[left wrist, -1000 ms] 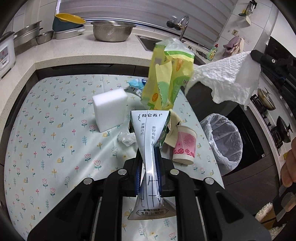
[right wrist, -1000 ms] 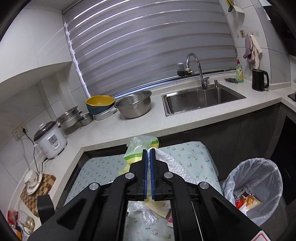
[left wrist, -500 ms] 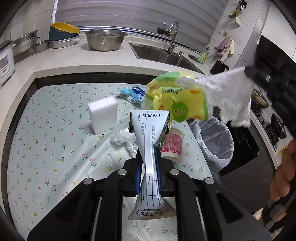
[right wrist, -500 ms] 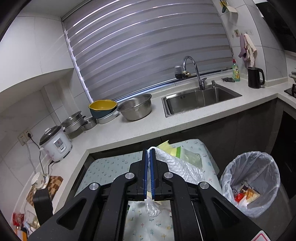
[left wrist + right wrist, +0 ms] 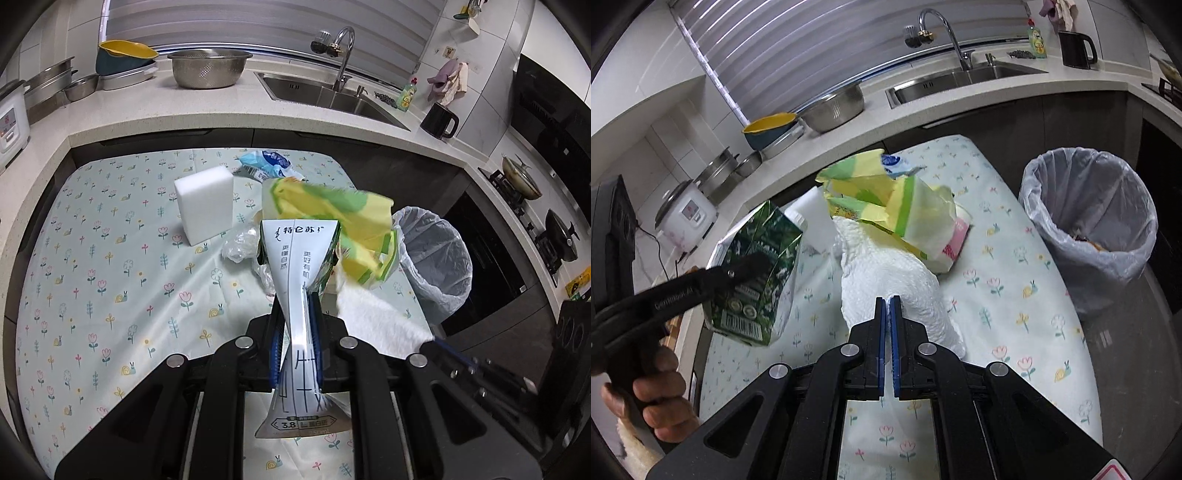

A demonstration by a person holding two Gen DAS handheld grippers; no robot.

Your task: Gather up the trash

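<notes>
My left gripper (image 5: 297,295) is shut on a flattened milk carton (image 5: 297,254), held above the flowered table; the carton also shows in the right wrist view (image 5: 759,273). My right gripper (image 5: 887,301) is shut on a white paper towel (image 5: 886,273) with a yellow-green plastic wrapper (image 5: 894,206) hanging from its far end, over the table. The towel (image 5: 373,325) and wrapper (image 5: 332,221) also show in the left wrist view. A bin lined with a clear bag (image 5: 1089,221) stands off the table's right edge and holds some trash.
On the flowered tablecloth (image 5: 110,258) lie a white sponge block (image 5: 205,203), a blue wrapper (image 5: 266,162), crumpled clear plastic (image 5: 240,249) and a pink paper cup (image 5: 955,243). Behind are the counter, a sink (image 5: 332,96) and a metal colander (image 5: 208,68).
My right gripper dropped and swung down towards the table with the towel and wrapper. The wrapper fell from high above to just over the table. The left gripper still holds the carton.
</notes>
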